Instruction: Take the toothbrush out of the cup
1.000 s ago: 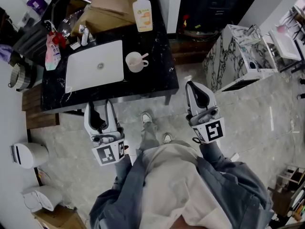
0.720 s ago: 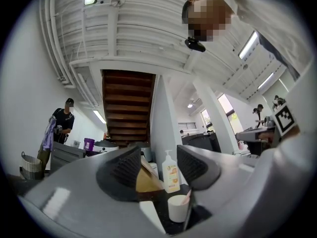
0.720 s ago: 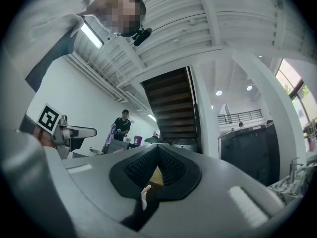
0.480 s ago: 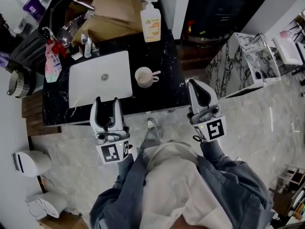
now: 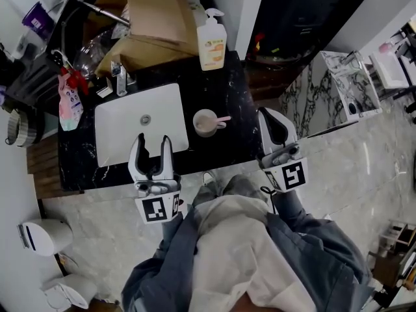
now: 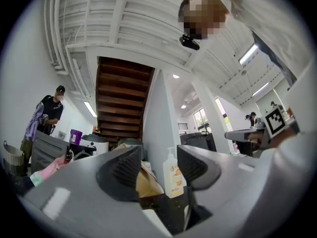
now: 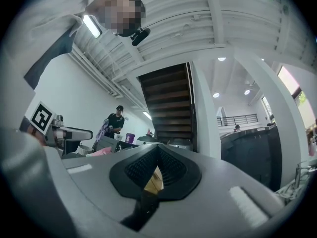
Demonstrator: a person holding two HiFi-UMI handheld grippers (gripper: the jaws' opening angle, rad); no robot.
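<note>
Item: toothbrush [image 5: 223, 118], pink. Only a short slim end shows, slanting out over the right rim of the cup; the rest is down inside.
Container: cup [image 5: 205, 123], pale, round, open top, upright.
Cup position: on the black marbled worktop [image 5: 242, 96], just beside the right edge of the sink [image 5: 123, 138], about mid-depth between the back and front edges.
Left gripper [image 5: 152, 143]: jaws stand wide apart with nothing between them and nothing touched. Its tips hang over the front edge of the worktop, above the front right corner of the sink, near the cup but clear of it, to its left and front.
Left gripper view: the gap between the jaws frames the soap bottle and a strip of dark worktop.
Right gripper [image 5: 268, 116]: jaws pressed together, pads meeting, nothing caught in them. It sits at the right edge of the worktop near the front right corner, to the right of the cup and apart from it.
Soap bottle [image 5: 212, 44]: white pump bottle with an orange label, upright at the back edge, behind the cup.
Tap [image 5: 121, 78]: metal, at the back edge of the sink.
Pouch [image 5: 67, 103]: pink, at the left edge of the worktop beside the sink.
Cardboard boxes [image 5: 153, 18]: brown, piled beyond the back edge.
Bystander [image 6: 48, 118]: a person in a dark cap and dark top, far left in the left gripper view.
</note>
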